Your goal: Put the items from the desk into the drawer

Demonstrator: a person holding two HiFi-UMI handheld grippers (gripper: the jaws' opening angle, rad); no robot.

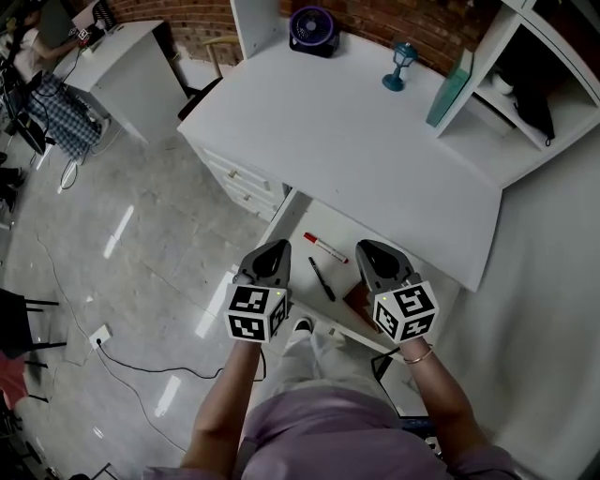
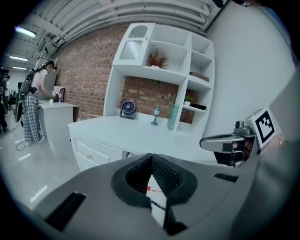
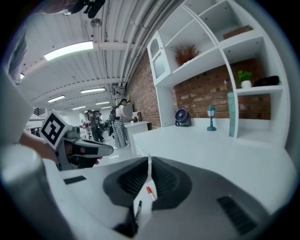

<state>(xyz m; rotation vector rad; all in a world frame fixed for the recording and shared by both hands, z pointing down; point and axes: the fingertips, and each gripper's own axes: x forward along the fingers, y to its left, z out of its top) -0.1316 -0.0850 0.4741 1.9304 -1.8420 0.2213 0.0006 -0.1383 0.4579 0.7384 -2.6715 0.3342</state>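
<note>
The drawer [image 1: 298,230] stands pulled out under the white desk's [image 1: 356,150] front edge. In it lie a white marker with a red cap [image 1: 325,247] and a black pen [image 1: 322,278]. My left gripper [image 1: 272,251] and right gripper [image 1: 371,251] hover side by side over the drawer's near edge, both shut with nothing held. Through the left gripper [image 2: 151,161], below its meeting tips, the marker [image 2: 150,188] shows. The right gripper [image 3: 149,163] frames the marker [image 3: 149,191] and the pen [image 3: 137,211] the same way.
At the desk's back stand a dark fan [image 1: 311,28], a small blue lamp [image 1: 401,66] and a teal bottle [image 1: 448,89] by the white shelf unit [image 1: 525,84]. A closed drawer bank [image 1: 239,178] is at the left. Cables lie on the floor [image 1: 122,356].
</note>
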